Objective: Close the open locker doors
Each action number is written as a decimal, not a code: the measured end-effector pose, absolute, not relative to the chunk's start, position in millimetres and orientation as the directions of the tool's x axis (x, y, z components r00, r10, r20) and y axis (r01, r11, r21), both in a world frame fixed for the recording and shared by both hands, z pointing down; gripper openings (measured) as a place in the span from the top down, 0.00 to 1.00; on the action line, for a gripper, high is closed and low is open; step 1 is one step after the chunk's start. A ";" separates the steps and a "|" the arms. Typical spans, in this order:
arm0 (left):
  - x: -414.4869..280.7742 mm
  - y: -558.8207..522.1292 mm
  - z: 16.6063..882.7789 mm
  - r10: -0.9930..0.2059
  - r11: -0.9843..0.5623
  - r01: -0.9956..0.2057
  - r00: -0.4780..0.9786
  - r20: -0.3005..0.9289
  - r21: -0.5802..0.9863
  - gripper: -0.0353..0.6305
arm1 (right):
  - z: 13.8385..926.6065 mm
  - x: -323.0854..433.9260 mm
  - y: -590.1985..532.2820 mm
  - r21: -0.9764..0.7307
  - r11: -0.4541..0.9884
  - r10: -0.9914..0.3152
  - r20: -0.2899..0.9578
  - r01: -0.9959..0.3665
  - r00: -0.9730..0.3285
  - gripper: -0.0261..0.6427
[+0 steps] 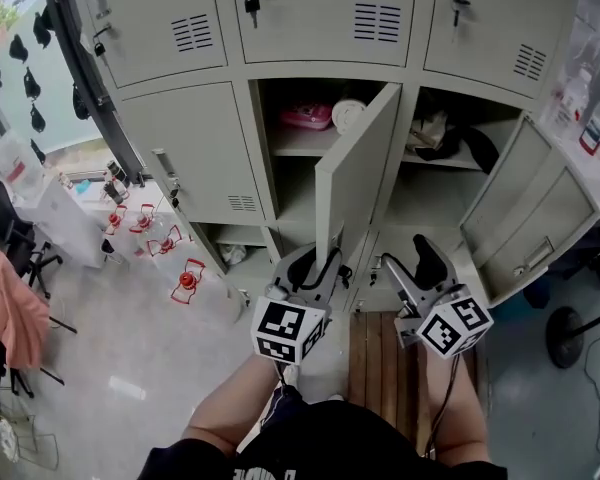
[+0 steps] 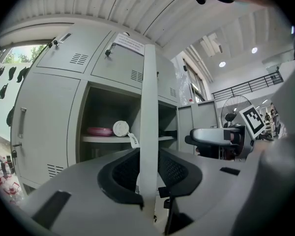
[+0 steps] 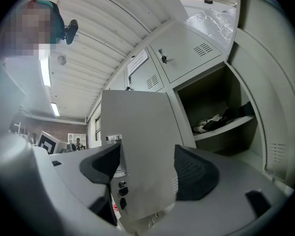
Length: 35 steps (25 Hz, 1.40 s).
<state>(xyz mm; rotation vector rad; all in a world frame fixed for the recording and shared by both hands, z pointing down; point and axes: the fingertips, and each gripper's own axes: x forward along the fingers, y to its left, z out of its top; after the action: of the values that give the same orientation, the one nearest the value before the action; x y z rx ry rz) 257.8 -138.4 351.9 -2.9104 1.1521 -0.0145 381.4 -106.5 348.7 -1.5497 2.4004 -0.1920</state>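
Directly ahead of the person, the left gripper (image 1: pixel 322 266) pinches the free edge of the middle locker door (image 1: pixel 355 178), with one pad on each face. Just beside it, the right gripper (image 1: pixel 428 260) has its jaws spread, the pads pressing on nothing. Farther back, the middle locker door stands half open. The right locker door (image 1: pixel 528 213) hangs wide open, with dark clothing (image 1: pixel 460 143) on the shelf behind it.

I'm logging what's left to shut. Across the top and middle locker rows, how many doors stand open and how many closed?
Open grey metal locker doors: 2
Closed grey metal locker doors: 4
Total: 6
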 end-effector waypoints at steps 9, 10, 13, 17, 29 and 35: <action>230.2 -170.0 351.1 -0.693 -0.721 -0.693 0.721 0.000 -0.011 0.77 | 353.5 348.1 -141.1 -0.257 0.427 -0.904 -0.132 -0.867 -0.406 0.46; 227.5 -173.7 350.9 -0.692 -0.722 -0.692 0.722 -0.001 -0.009 0.76 | 353.4 344.1 -145.7 -0.256 0.429 -0.903 -0.130 -0.866 -0.409 0.46; 220.2 -185.4 350.1 -0.689 -0.724 -0.689 0.724 -0.002 -0.004 0.76 | 353.8 331.5 -160.6 -0.253 0.436 -0.900 -0.120 -0.864 -0.419 0.46; 209.6 -203.4 349.9 -0.690 -0.724 -0.690 0.724 -0.002 0.000 0.74 | 355.7 315.7 -181.7 -0.254 0.442 -0.897 -0.109 -0.860 -0.429 0.46; 186.5 -253.9 348.9 -0.682 -0.732 -0.682 0.732 -0.003 0.004 0.71 | 360.1 279.5 -237.5 -0.271 0.458 -0.888 -0.093 -0.846 -0.451 0.46; 180.2 -275.8 348.8 -0.672 -0.741 -0.672 0.740 -0.009 0.010 0.70 | 360.1 270.7 -258.0 -0.270 0.451 -0.891 -0.087 -0.851 -0.445 0.46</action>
<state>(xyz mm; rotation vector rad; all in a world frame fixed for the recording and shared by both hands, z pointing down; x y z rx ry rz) 180.2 -275.8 348.8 -2.9365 1.1338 0.0192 270.7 -258.0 360.1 -1.5161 2.4854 -0.2746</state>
